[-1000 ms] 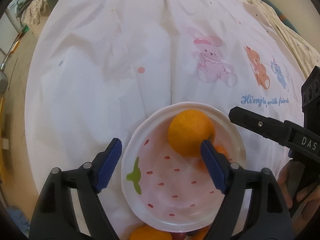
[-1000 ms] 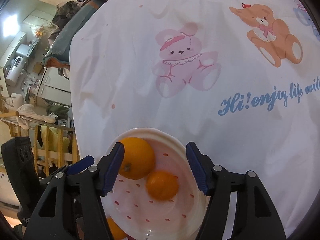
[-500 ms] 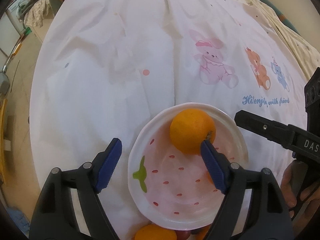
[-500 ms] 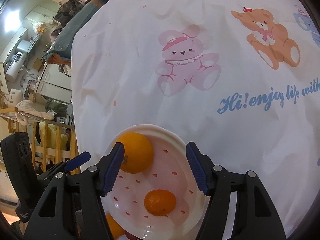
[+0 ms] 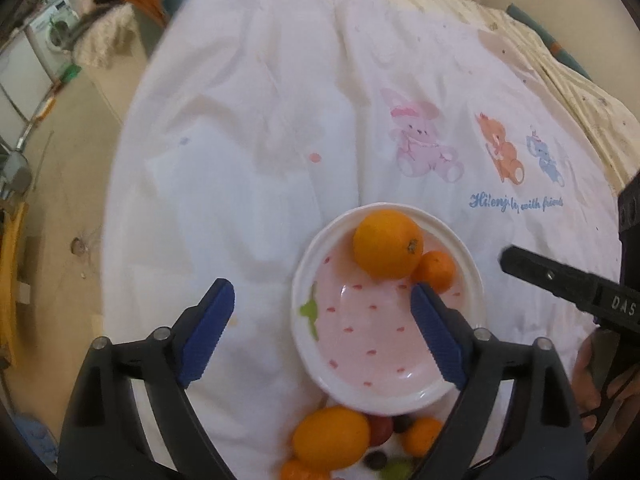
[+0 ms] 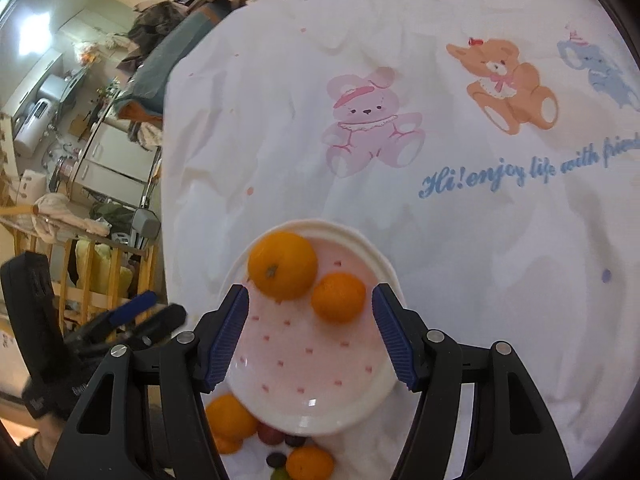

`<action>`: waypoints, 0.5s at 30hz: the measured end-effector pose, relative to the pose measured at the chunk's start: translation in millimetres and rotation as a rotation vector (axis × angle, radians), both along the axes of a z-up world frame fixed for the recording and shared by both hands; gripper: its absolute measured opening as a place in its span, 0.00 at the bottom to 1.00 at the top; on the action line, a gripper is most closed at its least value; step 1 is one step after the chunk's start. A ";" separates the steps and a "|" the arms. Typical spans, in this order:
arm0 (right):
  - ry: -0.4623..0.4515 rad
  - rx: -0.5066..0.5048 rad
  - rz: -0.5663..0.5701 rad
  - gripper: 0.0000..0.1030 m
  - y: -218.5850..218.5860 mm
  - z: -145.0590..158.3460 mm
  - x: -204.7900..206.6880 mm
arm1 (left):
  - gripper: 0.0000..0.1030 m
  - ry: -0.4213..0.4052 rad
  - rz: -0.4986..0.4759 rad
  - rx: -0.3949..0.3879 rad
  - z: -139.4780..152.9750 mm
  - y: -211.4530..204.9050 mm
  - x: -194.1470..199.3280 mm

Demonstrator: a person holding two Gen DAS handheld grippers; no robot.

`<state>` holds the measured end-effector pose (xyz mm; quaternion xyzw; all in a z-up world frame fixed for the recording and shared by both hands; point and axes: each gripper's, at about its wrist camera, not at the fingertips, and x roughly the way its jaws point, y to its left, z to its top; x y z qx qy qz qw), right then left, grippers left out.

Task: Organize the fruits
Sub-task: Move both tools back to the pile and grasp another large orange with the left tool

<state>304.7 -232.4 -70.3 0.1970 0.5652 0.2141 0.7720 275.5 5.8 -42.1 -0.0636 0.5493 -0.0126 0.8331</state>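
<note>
A white and pink strawberry-print bowl (image 5: 348, 384) (image 6: 360, 408) sits on the white cloth. It holds a large orange (image 5: 387, 243) (image 6: 282, 265) and a small tangerine (image 5: 436, 271) (image 6: 338, 297) at its far side. My left gripper (image 5: 320, 328) is open and empty, above the bowl's left edge. My right gripper (image 6: 310, 334) is open and empty, straddling the bowl from above. Loose fruit lies just near of the bowl: an orange (image 5: 331, 438) (image 6: 229, 416), tangerines (image 5: 421, 435) (image 6: 309, 462) and dark grapes (image 5: 376, 459) (image 6: 276, 458).
The white cloth with printed bears (image 5: 424, 148) (image 6: 372, 120) covers the bed. Its left edge drops to the floor (image 5: 72, 200). Furniture and a wooden rail (image 6: 100, 264) stand beyond the left edge. The right gripper's black body (image 5: 576, 292) shows in the left view.
Both grippers have pulled back and up from the bowl, bringing the loose fruit near the bowl into view. The small tangerine has rolled to rest against the large orange.
</note>
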 end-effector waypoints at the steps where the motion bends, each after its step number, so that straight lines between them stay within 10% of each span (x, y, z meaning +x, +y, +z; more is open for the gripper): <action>1: -0.004 0.001 -0.007 0.66 -2.1 2.5 -9.9 | 0.85 -0.009 0.004 0.005 3.3 2.9 -6.4; 15: -0.116 -0.082 -0.056 0.85 -19.0 33.4 -111.8 | 0.85 -0.040 -0.006 0.046 10.8 14.4 -89.6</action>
